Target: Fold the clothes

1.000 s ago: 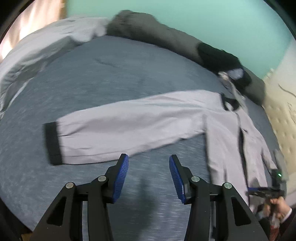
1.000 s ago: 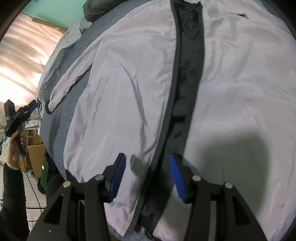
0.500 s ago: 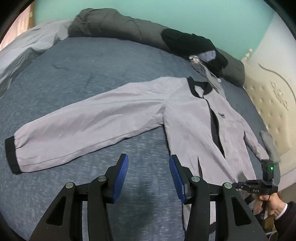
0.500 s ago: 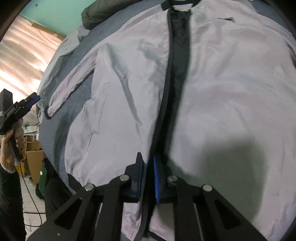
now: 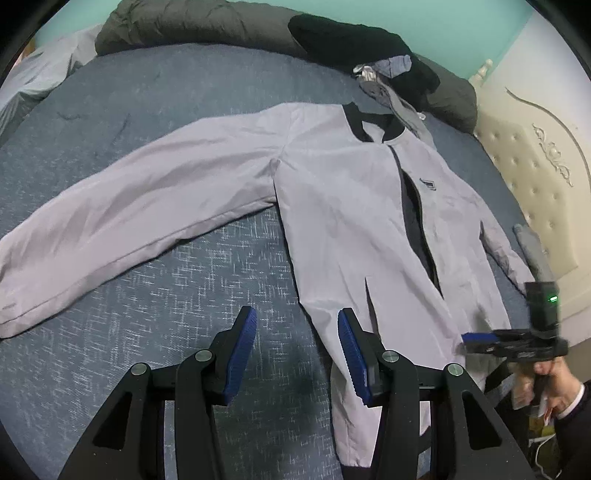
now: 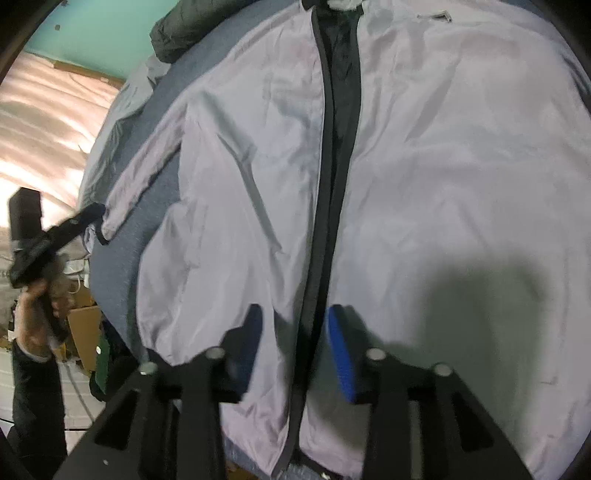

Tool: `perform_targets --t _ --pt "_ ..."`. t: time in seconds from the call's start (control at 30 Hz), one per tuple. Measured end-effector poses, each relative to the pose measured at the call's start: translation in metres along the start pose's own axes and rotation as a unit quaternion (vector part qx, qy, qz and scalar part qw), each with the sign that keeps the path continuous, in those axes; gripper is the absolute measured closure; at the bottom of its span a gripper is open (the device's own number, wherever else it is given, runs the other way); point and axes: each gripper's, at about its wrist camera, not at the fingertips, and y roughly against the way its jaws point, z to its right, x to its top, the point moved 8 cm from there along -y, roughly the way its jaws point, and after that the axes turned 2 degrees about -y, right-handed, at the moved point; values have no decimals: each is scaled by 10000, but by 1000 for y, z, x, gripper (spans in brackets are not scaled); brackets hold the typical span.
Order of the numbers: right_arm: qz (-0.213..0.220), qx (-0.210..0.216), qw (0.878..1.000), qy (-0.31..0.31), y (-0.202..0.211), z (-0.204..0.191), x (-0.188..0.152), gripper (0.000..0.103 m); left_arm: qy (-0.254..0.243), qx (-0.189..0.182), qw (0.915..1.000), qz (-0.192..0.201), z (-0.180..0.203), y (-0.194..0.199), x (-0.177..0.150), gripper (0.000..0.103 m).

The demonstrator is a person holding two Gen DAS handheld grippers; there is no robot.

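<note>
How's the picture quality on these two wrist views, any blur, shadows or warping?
Left wrist view: sharp, with fisheye bending of the bed edges, and the right gripper slightly smeared. Right wrist view: its own fingers are motion-blurred as the jaws open, and a dark shadow falls on the jacket.

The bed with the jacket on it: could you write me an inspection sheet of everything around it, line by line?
Surface: blue-grey bedspread, lightly creased.
Job's things: light grey jacket lies flat, front up, its dark front band open; one sleeve stretched out sideways.
Clutter: dark green bedding and black clothing heaped along the far edge; pale quilt at a corner.
Grippers: left gripper open above the bedspread at the jacket's side edge, holding nothing. Right gripper opening over the front band near the hem; fabric lies below its fingers, not pinched.
Cables: a thin cable on the floor beside the bed.
Surroundings: teal wall, cream padded headboard, cardboard box.
</note>
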Motion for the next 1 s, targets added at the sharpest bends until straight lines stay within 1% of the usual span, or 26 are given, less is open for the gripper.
perform_targets --t 0.1,0.2,0.23,0.3,0.37,0.43,0.47,0.5,0.63,0.77,0.9,1.0 --pt "234 30 9997 24 18 4 18 63 -4 56 10000 -14 -2 -14 2 53" --pt "528 49 9986 -92 32 13 46 63 131 49 9999 48 -5 -29 12 53" --pt "646 82 9977 -175 33 16 61 63 184 45 9998 98 -5 -34 16 53" --pt "814 82 9963 -247 34 20 86 63 277 36 9994 203 -6 -43 26 53" --pt "970 -7 9950 -250 29 21 113 62 331 28 9989 321 -5 -52 36 53" --pt "1058 -55 9941 -247 25 20 138 62 369 34 9983 448 -5 -57 45 53" --pt "1126 -55 9933 -238 22 19 151 59 355 48 9980 527 -4 -59 49 53" --pt "1201 -49 9925 -226 19 17 164 55 352 53 9975 608 -4 -62 53 53" --pt "1463 58 9889 -265 7 8 216 54 524 -107 9959 728 -6 -75 62 53" --pt "1489 -24 9885 -281 -10 3 260 53 591 -107 9947 838 -12 -87 61 53" --pt "1344 -213 9905 -203 -28 3 287 54 584 -167 9942 890 -15 -96 56 53" --pt "1336 -201 9905 -272 -40 4 302 54 589 -179 9938 930 -17 -97 57 53"
